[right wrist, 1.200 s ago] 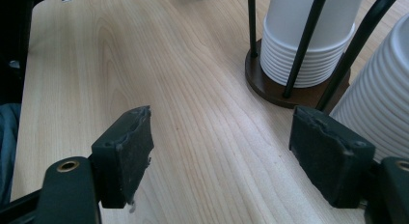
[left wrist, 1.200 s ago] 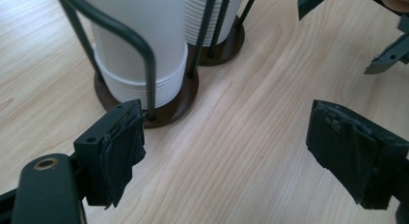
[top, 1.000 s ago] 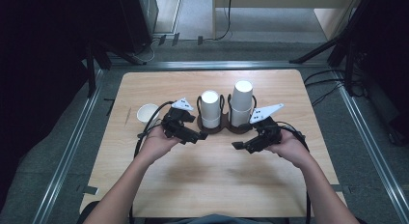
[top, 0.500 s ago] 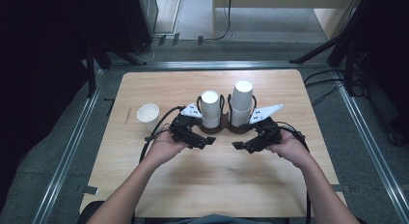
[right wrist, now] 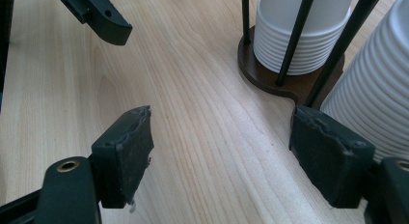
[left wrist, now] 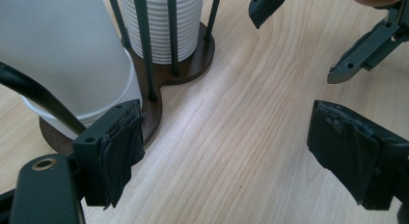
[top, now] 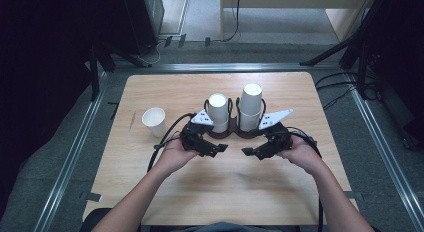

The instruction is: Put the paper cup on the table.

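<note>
White paper cups, stacked upside down in two columns (top: 218, 112) (top: 250, 106), are held in a dark wire-and-wood rack (top: 235, 133) near the table's middle. Judged light, thin-walled and easily crushed; best taken gently by the top cup's side wall. Left gripper (top: 222, 148) and right gripper (top: 246, 152) are held wide apart-jawed, empty, just before the rack. One loose cup (top: 153, 121) is set toward the left edge.

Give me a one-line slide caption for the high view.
Both open grippers, left gripper and right gripper, face each other before the cup holder; a lone paper cup stands apart.
</note>
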`<move>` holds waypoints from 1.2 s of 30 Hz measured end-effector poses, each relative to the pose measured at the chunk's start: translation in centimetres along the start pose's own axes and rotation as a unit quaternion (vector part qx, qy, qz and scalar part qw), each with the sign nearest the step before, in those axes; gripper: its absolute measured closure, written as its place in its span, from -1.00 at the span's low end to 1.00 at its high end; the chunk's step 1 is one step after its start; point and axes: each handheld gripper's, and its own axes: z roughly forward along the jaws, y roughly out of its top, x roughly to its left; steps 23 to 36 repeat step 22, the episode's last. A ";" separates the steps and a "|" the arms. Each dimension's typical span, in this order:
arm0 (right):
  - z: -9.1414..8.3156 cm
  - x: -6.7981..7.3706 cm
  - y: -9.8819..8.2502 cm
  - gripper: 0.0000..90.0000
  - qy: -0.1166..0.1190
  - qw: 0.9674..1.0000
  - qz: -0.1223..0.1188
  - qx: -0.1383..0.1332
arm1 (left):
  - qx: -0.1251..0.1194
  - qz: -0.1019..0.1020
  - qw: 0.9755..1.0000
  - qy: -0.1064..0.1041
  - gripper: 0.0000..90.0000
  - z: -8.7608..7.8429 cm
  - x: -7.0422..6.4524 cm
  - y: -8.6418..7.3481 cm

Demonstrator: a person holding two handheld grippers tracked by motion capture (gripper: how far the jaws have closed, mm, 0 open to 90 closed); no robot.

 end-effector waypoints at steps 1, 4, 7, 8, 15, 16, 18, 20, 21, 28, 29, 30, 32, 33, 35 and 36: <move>0.0 0.0 0.0 -0.48 0.000 1.000 0.000 0.000 | -0.001 -0.001 1.000 -0.002 -0.71 0.0 0.0 0.0; 0.0 0.1 0.0 -0.48 0.001 1.000 -0.003 -0.001 | -0.002 0.000 1.000 -0.003 -0.71 0.1 -0.1 -0.1; 0.1 0.1 0.0 -0.48 0.001 1.000 -0.002 0.001 | 0.002 0.005 1.000 0.002 -0.71 0.2 -0.1 -0.1; 0.1 0.0 -0.1 -0.48 0.000 1.000 -0.004 0.003 | 0.003 0.006 1.000 0.003 -0.71 0.2 -0.2 -0.2; 0.2 0.1 -0.1 -0.48 0.001 1.000 -0.003 0.006 | 0.004 0.022 1.000 -0.001 -0.71 0.2 -0.4 -0.3; 0.2 0.1 -0.1 -0.48 0.000 1.000 -0.004 0.006 | 0.005 0.023 1.000 0.000 -0.71 0.3 -0.4 -0.3; 0.2 0.1 -0.2 -0.48 0.000 1.000 -0.005 0.006 | 0.009 0.025 1.000 0.001 -0.71 0.3 -0.4 -0.4; 0.2 0.1 -0.2 -0.48 0.000 1.000 -0.006 0.005 | 0.010 0.026 1.000 0.003 -0.71 0.4 -0.3 -0.5; 0.2 0.0 -0.2 -0.48 0.000 1.000 -0.006 0.005 | 0.012 0.026 1.000 0.002 -0.71 0.4 -0.3 -0.5; 0.2 0.0 -0.2 -0.48 0.001 1.000 -0.006 0.004 | 0.013 0.025 1.000 0.003 -0.71 0.4 -0.2 -0.5; 0.2 0.0 -0.2 -0.48 0.001 1.000 -0.006 0.004 | 0.013 0.025 1.000 0.003 -0.71 0.4 -0.2 -0.5; 0.2 0.0 -0.2 -0.48 0.001 1.000 -0.006 0.004 | 0.013 0.025 1.000 0.003 -0.71 0.4 -0.2 -0.5; 0.2 0.0 -0.2 -0.48 0.001 1.000 -0.006 0.004 | 0.013 0.025 1.000 0.003 -0.71 0.4 -0.2 -0.5; 0.2 0.0 -0.2 -0.48 0.001 1.000 -0.006 0.004 | 0.013 0.025 1.000 0.003 -0.71 0.4 -0.2 -0.5; 0.2 0.0 -0.2 -0.48 0.001 1.000 -0.006 0.004 | 0.013 0.025 1.000 0.003 -0.71 0.4 -0.2 -0.5; 0.2 0.0 -0.2 -0.48 0.001 1.000 -0.006 0.004 | 0.013 0.025 1.000 0.003 -0.71 0.4 -0.2 -0.5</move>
